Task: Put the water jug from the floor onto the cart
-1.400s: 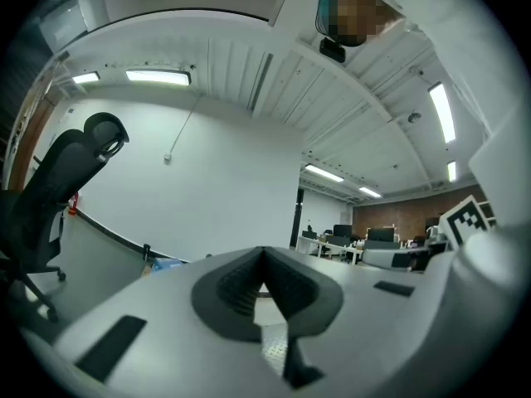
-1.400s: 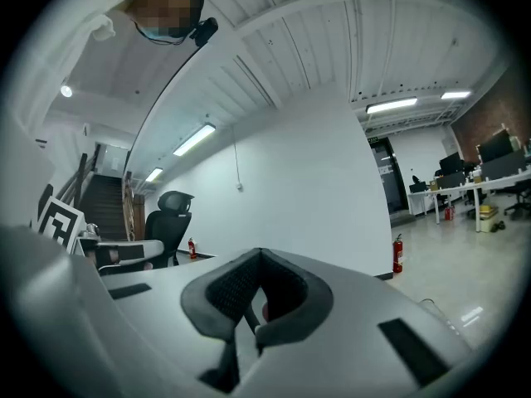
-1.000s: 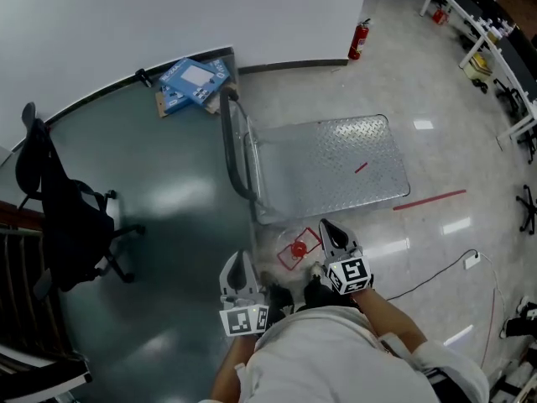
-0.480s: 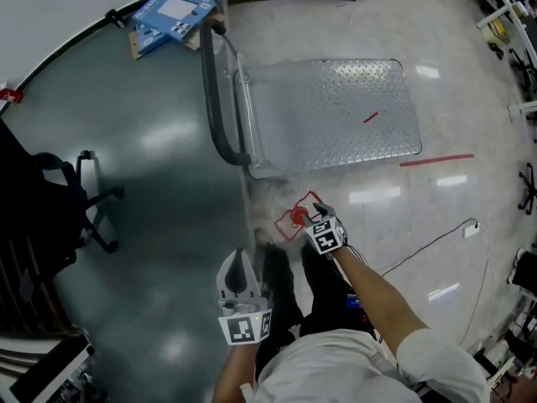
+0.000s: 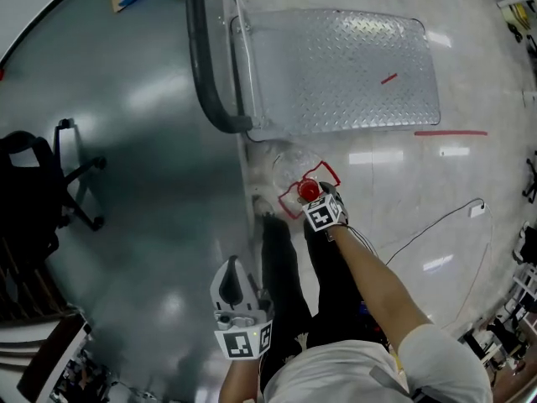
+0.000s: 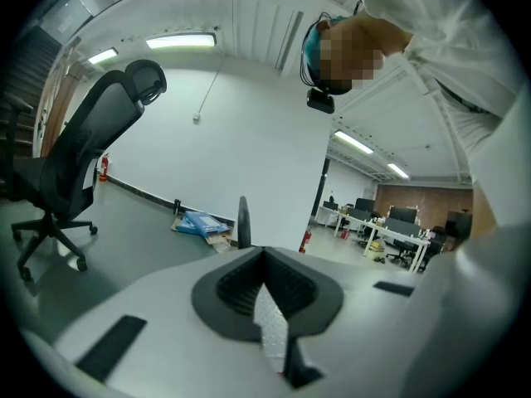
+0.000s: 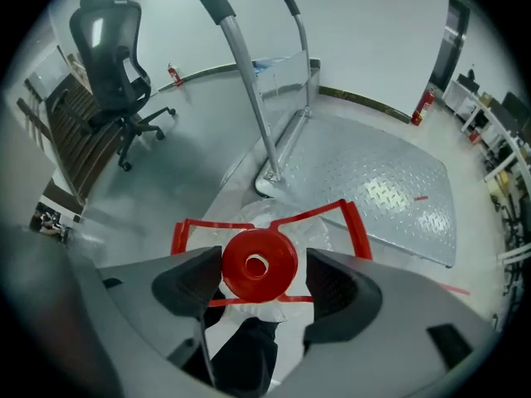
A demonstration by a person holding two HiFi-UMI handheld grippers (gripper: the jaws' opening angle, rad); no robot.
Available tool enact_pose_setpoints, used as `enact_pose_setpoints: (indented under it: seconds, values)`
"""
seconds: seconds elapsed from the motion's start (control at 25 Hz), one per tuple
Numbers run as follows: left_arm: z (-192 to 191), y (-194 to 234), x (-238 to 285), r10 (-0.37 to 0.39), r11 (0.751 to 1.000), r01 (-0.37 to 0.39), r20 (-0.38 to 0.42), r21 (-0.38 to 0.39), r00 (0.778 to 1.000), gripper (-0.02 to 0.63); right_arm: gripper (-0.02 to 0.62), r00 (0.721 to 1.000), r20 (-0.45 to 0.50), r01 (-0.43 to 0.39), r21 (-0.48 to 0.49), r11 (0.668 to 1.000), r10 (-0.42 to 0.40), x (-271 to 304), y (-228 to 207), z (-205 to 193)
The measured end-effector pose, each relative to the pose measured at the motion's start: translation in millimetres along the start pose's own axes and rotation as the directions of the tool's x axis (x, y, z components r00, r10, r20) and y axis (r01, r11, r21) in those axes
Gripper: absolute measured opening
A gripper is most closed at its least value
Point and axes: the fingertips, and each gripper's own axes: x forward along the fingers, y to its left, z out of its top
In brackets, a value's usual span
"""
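Right tool (image 7: 264, 274), jaws just opened wide, straddles the jug's (image 5: 294, 168) red cap (image 7: 259, 264) beside the cart (image 5: 336, 65); left tool (image 6: 267, 301) closed, empty.

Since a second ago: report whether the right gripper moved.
Yes: the right gripper closed in on the water jug, its jaws just opening around the red cap.

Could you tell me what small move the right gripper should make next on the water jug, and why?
Probably close the right gripper on the red cap. Its jaws have just been opening and stand apart on either side of the cap, not pressing it, so the water jug, on the floor beside the cart, is not yet held.
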Motion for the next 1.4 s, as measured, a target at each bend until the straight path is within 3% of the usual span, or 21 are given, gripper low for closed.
enact_pose_setpoints:
  seconds: [0.32,0.6,0.8,1.04,1.4]
  values:
    - [-4,7,-7,0.019,1.0,-0.019,0.0,-0.011,1.0,0.003,0.301,0.996,-0.083,0.017,-0.004,1.0,-0.018,20,2,-6]
    - [-3,-2,-6,-0.007,1.0,0.008,0.01,-0.011,1.0,0.003,0.304,0.996,-0.082,0.025,-0.017,1.0,-0.026,11,-3,2]
    - [19,-21,-3,-0.003,1.0,0.004,0.027,-0.019,1.0,0.003,0.304,0.997,-0.084,-0.001,-0.014,1.0,0.0,-37,-6,7]
    - [64,-58,20,-0.012,1.0,0.014,0.089,-0.027,0.996,0.003,0.304,0.997,-0.074,-0.03,-0.006,1.0,0.03,-117,-31,47]
    - [125,-112,48,-0.026,1.0,0.026,0.197,0.003,0.98,0.003,0.304,0.999,0.05,-0.01,-0.003,1.0,0.01,-197,-104,118]
